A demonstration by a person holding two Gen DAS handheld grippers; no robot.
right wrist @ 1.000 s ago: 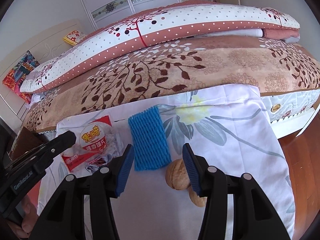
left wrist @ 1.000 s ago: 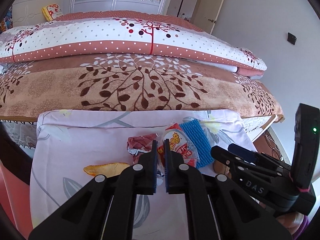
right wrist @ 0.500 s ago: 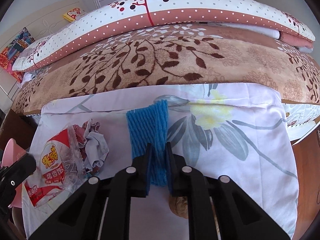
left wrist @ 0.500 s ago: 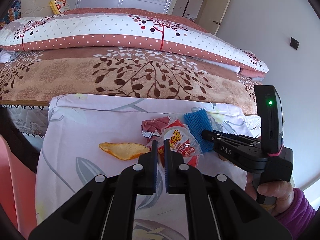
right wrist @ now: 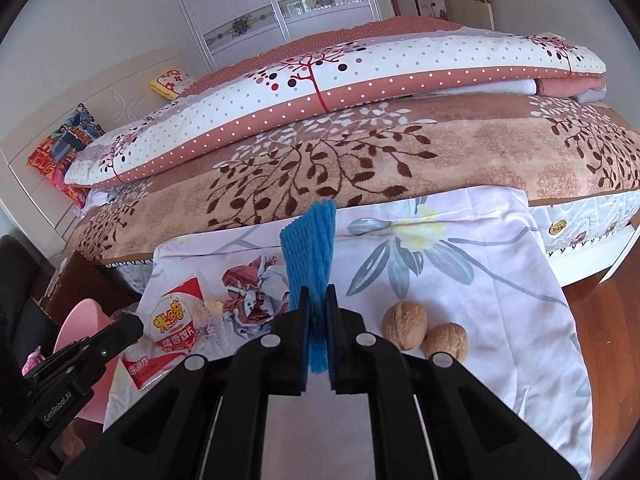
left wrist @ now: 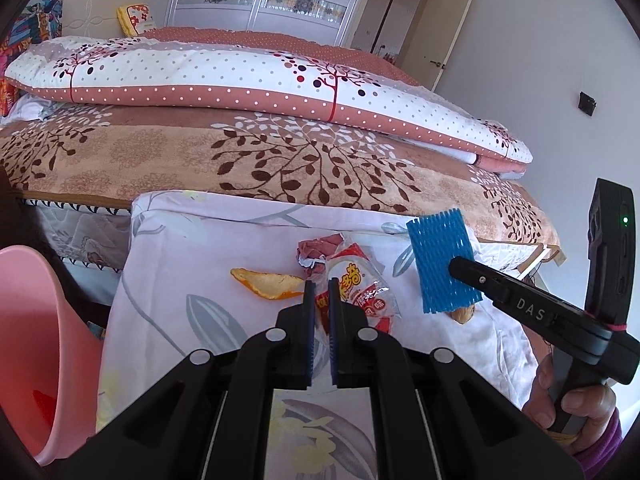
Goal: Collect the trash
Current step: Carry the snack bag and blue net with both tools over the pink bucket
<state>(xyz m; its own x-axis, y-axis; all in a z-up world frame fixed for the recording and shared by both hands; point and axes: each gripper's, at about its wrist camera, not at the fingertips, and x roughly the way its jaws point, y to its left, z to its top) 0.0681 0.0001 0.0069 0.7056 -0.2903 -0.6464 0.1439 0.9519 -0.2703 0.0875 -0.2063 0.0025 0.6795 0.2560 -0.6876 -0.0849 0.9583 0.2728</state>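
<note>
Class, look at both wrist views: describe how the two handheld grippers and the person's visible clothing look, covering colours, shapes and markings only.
Both are matte black plastic with angular arms, silver rivets and blue ribbed pads. The right gripper bears "DAS" lettering, an upright black module with a green light, and a red band. The left gripper reads "GenRobot.AI". A purple sleeve shows at the right hand.

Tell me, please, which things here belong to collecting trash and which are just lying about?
Job: snack wrapper, blue foam net, orange peel, crumpled paper, walnuts, pink bin.
Lying about: quilt, brown blanket, yellow pillow.
</note>
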